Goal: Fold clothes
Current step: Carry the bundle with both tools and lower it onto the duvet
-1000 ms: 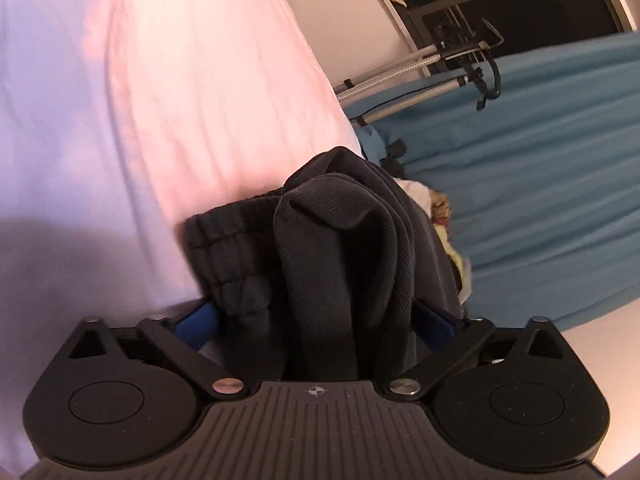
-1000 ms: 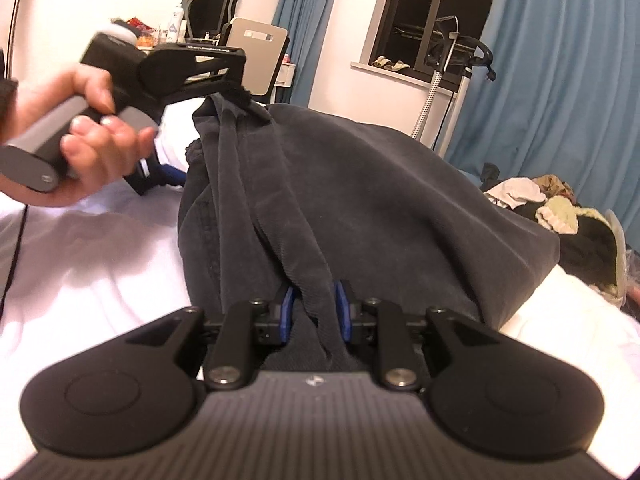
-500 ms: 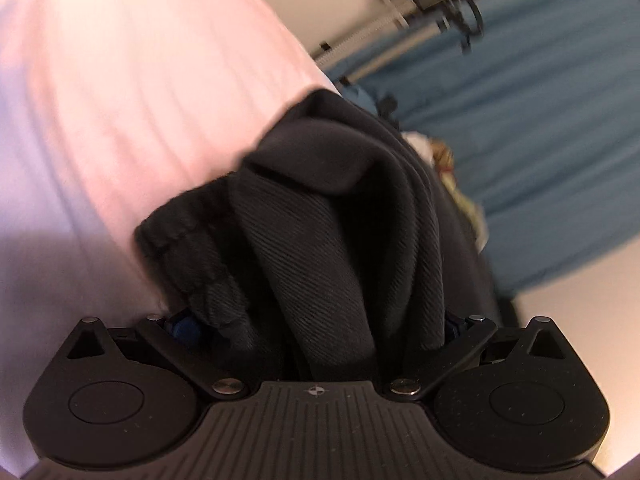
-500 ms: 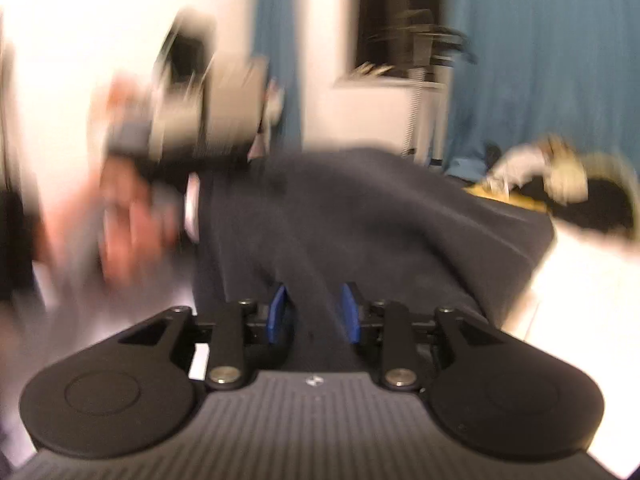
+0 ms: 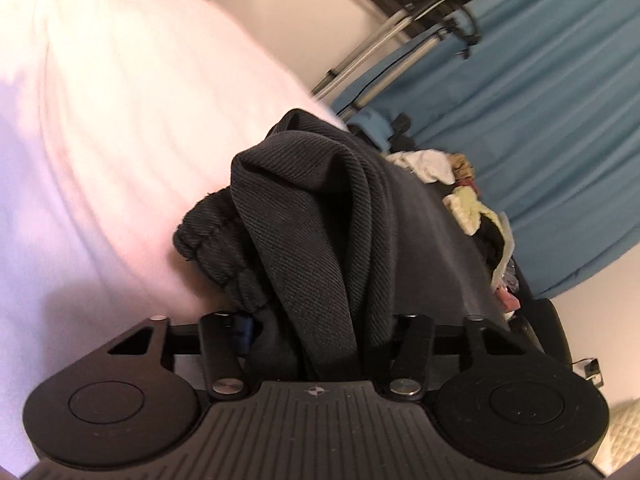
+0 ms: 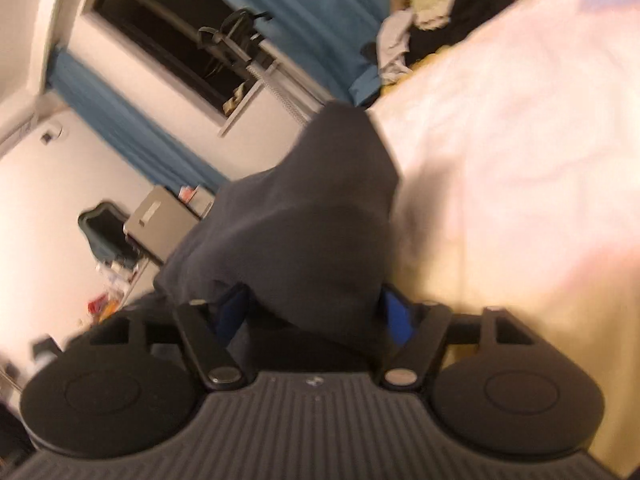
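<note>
One dark grey garment (image 5: 320,216), ribbed in weave with a gathered elastic band, lies bunched on a white bedsheet (image 5: 100,140) and runs between the fingers of two hand-held grippers. The left gripper (image 5: 320,320), its jaws having just closed in, clamps a thick wad of the cloth. The right gripper (image 6: 312,312), tilted hard to one side, has just been widening its jaws; a fold of the same garment (image 6: 312,216) drapes between its two blue pads (image 6: 394,316), whether pinched or loose cannot be told. One heap of unsorted laundry (image 5: 460,184) sits before blue curtains (image 5: 540,120).
</note>
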Motion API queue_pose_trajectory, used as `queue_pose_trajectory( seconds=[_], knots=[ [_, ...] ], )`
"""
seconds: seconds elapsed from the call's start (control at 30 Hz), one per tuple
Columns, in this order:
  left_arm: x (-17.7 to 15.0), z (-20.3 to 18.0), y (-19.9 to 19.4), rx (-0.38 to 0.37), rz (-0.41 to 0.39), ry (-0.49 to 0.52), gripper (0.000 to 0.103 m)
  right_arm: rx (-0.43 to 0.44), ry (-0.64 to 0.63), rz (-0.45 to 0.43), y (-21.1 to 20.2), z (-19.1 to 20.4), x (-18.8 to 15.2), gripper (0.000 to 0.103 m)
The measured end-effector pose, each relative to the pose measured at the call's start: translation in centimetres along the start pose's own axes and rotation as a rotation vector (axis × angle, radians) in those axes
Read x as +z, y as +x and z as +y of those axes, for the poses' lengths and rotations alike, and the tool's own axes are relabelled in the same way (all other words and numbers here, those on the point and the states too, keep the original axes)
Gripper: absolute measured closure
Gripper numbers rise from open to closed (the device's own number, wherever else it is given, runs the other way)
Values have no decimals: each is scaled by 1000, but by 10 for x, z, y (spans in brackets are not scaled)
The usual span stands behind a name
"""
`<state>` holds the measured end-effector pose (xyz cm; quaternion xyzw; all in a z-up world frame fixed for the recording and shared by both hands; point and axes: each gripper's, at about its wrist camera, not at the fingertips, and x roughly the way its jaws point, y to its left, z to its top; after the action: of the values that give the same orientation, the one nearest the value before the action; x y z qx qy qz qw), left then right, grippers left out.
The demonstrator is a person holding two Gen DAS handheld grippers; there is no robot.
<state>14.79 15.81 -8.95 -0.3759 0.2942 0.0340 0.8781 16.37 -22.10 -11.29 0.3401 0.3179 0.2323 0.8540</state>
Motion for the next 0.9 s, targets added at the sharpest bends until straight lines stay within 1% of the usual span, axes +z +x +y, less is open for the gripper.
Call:
queue_pose_trajectory(
  seconds=[0.03, 0.07, 0.1, 0.17, 0.2, 0.33, 0.43, 0.5, 0.57, 0.63, 0.7, 0.8, 0.9],
  knots=[
    [-3, -2, -5, -4, -10, 16, 52, -13, -40, -10, 0, 5, -1, 55],
    [-7, -4, -12, -13, -21, 27, 55, -15, -56, -27, -4, 9, -1, 67],
    [-9, -6, -18, -26, -31, 29, 56, -16, -71, -45, -8, 13, -1, 72],
    [-13, -8, -31, -60, -55, 27, 58, -29, -87, -73, -18, 24, -1, 79],
    [-15, -9, -37, -71, -64, 29, 59, -38, -118, -90, -24, 33, 0, 81],
    [-15, -20, -58, -134, -73, 5, 59, -27, -185, -193, -57, 63, 13, 83],
    [-20, -48, -76, -178, -83, 35, 59, -19, -220, -253, -90, 79, 36, 83],
    [-29, -72, -90, -221, -87, 51, 59, -14, -227, -295, -117, 80, 55, 83],
    [-39, -99, -97, -254, -79, 65, 59, -28, -250, -329, -147, 78, 69, 83],
    [-52, -137, -97, -280, -62, 103, 58, -53, -256, -360, -182, 72, 86, 83],
    [-74, -176, -90, -309, -43, 140, 58, -87, -250, -386, -216, 57, 105, 83],
    [-114, -230, -70, -366, -9, 204, 58, -153, -234, -439, -265, 23, 119, 83],
    [-164, -270, -42, -423, 57, 233, 57, -215, -191, -482, -314, -18, 128, 82]
  ],
)
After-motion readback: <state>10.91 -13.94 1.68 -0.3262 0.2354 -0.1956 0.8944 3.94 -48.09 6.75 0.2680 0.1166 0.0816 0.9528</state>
